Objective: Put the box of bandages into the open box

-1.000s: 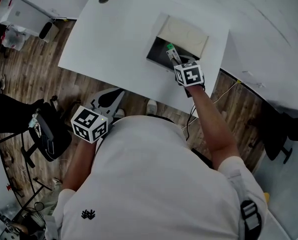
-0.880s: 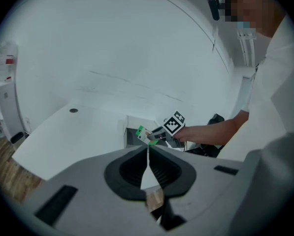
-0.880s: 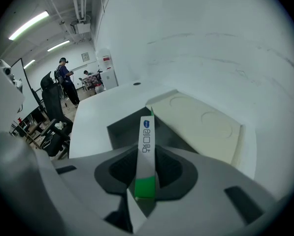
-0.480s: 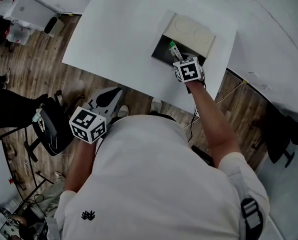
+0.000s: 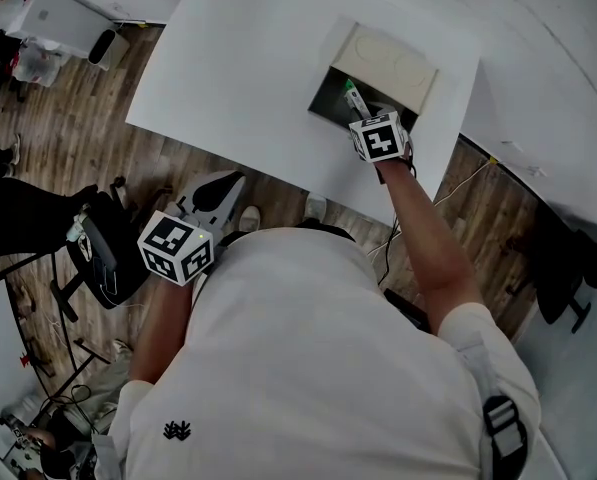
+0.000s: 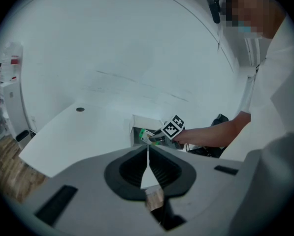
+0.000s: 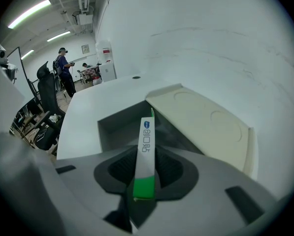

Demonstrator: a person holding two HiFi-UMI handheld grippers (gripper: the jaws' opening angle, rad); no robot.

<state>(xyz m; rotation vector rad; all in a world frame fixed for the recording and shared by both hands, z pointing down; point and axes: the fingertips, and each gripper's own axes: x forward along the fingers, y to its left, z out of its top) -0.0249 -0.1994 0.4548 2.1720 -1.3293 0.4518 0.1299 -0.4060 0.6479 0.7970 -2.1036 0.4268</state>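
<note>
From the head view, my right tongs [image 5: 357, 106] reach over the white counter [image 5: 248, 68] and hold the box of bandages [image 5: 352, 94] above the dark inside of the open box [image 5: 325, 106], whose cream lid [image 5: 393, 63] lies folded back on the far side. My left tongs [image 5: 233, 181] hang well apart from all this, off the counter's near edge and over the wooden floor.

The left gripper view shows those tongs closed to a thin seam with nothing in them. Beyond them the bandage box pokes out of my right tongs just over the open box's rim.

In the right gripper view the bandage box stands edge-on between the pads, green end nearest me, far end tipped toward the cavity. The tongs are opening, though the pads look to be touching its sides (a loosening hold, I judge, not a firm one).

The risk as I see it: the box is slim and tilted, so as the pads part it could topple sideways, catch on the near wall or come to lean on the lid instead of dropping flat inside. I cannot tell how high above the floor of the open box it hangs.
</note>
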